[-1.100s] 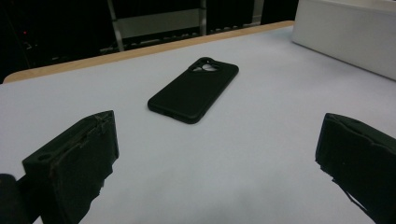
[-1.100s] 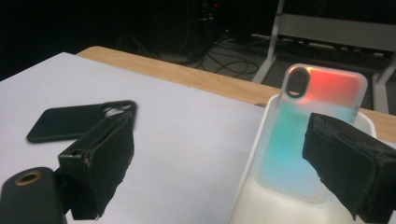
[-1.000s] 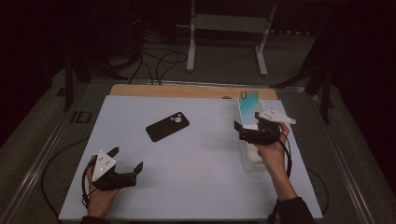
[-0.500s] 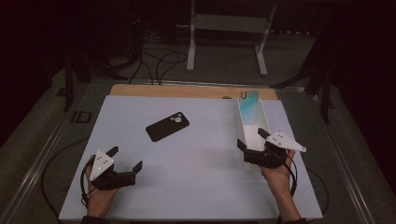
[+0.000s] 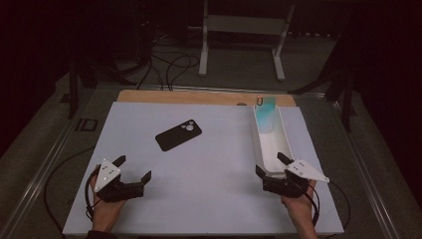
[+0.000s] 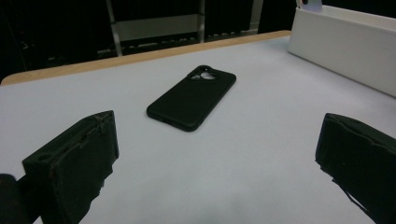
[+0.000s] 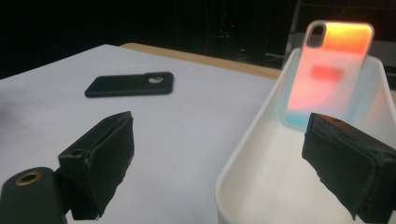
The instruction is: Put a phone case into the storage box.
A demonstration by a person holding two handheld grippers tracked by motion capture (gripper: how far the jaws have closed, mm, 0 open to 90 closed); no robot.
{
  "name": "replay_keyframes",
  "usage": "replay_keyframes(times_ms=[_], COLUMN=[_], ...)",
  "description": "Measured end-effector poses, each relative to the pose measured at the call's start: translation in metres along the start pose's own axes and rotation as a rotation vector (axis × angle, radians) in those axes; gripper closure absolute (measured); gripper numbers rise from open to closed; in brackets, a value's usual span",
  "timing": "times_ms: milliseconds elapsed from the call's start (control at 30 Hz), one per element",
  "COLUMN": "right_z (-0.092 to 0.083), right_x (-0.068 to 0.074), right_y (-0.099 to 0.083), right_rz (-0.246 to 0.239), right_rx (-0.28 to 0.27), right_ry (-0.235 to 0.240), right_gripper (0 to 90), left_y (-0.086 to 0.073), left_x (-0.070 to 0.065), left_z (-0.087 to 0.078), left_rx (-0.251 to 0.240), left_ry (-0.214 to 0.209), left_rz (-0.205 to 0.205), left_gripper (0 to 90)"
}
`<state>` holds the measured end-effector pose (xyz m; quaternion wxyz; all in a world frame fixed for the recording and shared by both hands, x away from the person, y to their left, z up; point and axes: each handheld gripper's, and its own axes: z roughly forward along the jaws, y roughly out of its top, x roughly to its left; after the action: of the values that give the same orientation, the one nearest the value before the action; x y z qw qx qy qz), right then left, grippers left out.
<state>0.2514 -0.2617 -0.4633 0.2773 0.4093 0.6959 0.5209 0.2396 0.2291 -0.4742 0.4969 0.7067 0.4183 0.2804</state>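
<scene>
R gripper [image 5: 272, 166] spread wide & empty at tray [image 5: 284, 144] end; its view shows case [image 7: 329, 70] glowing orange, teal from above.

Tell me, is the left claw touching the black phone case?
Apart. The left gripper view shows bare table between the open left claw and the black phone case.

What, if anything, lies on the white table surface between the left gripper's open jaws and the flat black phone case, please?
Nothing visible does. The left gripper is open on the near left, and bare white table surface runs from it to the flat black phone case. The long white tray stands well off to the right.
</scene>
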Motion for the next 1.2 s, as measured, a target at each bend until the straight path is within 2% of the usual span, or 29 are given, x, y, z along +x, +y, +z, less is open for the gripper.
replay_keyframes(times_ms=[200,300,567,833,1067,1200], right_z=[-0.003,-0.003,-0.004,-0.004,-0.005,-0.005], right_x=[0.001,0.001,-0.003,-0.006,-0.006,-0.007], right_y=[-0.002,-0.001,0.000,-0.001,0.000,0.000], right_rz=[-0.001,-0.011,0.009,0.013,0.013,0.015], right_rx=[-0.016,-0.025,-0.031,-0.031,-0.033,-0.035], right_ry=[0.005,0.004,0.001,-0.006,-0.006,-0.004], right_gripper=[9.0,9.0,9.0,9.0,9.1,9.0], left_y=[0.005,0.011,0.034,0.054,0.062,0.068], left_x=[-0.002,-0.002,0.006,0.013,0.019,0.021], left_z=[0.003,0.005,0.017,0.044,0.066,0.080], left_rx=[0.013,0.021,0.028,0.057,0.080,0.104], left_ry=[-0.008,-0.013,-0.026,-0.024,-0.035,-0.037], left_rz=[0.017,0.028,0.040,0.060,0.051,0.064], left_gripper=[0.0,0.0,0.1,0.1,0.1,0.1])
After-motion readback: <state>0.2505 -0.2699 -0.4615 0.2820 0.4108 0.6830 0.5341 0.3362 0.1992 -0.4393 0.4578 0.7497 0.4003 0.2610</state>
